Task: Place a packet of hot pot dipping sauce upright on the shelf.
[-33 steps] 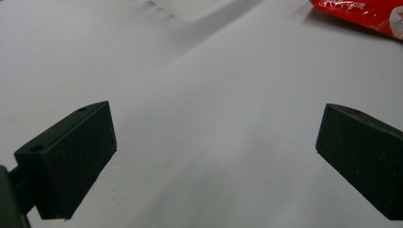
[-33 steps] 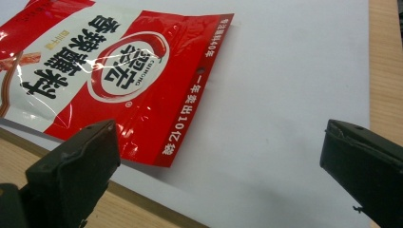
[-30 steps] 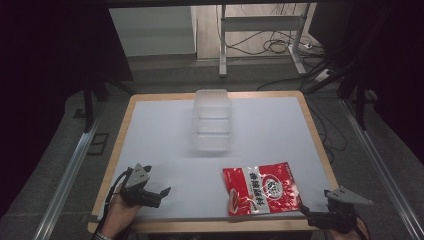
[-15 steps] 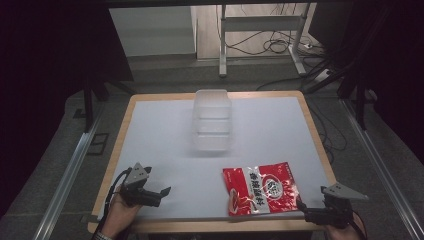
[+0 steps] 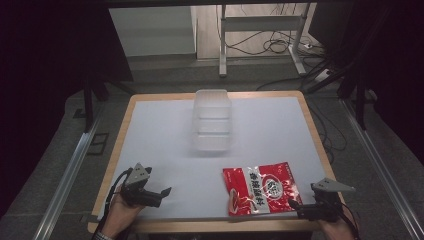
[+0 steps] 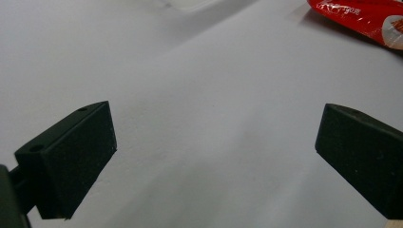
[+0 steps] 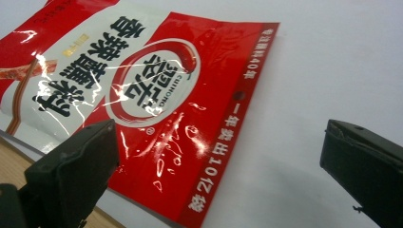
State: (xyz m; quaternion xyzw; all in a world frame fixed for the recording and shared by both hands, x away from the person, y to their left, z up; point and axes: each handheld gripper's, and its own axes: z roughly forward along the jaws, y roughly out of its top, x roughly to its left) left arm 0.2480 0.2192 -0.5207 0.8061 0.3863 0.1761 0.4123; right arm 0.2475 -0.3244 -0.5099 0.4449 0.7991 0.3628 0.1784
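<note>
A red and white glossy packet (image 5: 260, 188) with printed characters lies flat near the table's front right. In the right gripper view the packet (image 7: 157, 95) sits just ahead of the jaws. My right gripper (image 5: 296, 205) rests at the packet's front right corner, open, nothing between its jaws (image 7: 214, 166). My left gripper (image 5: 165, 191) is at the front left, open over bare white table (image 6: 214, 156). The packet's edge (image 6: 366, 19) shows at the top right of the left gripper view. A clear plastic container (image 5: 212, 120) stands at the table's middle back.
The white table top (image 5: 165, 135) has a wooden rim (image 5: 122, 130). Metal rails (image 5: 70, 175) run along both sides of the table. A stand's legs and cables (image 5: 265, 40) lie on the floor beyond the far edge.
My right gripper has shifted slightly left toward the packet's corner. The left gripper, the packet and the container have stayed put.
</note>
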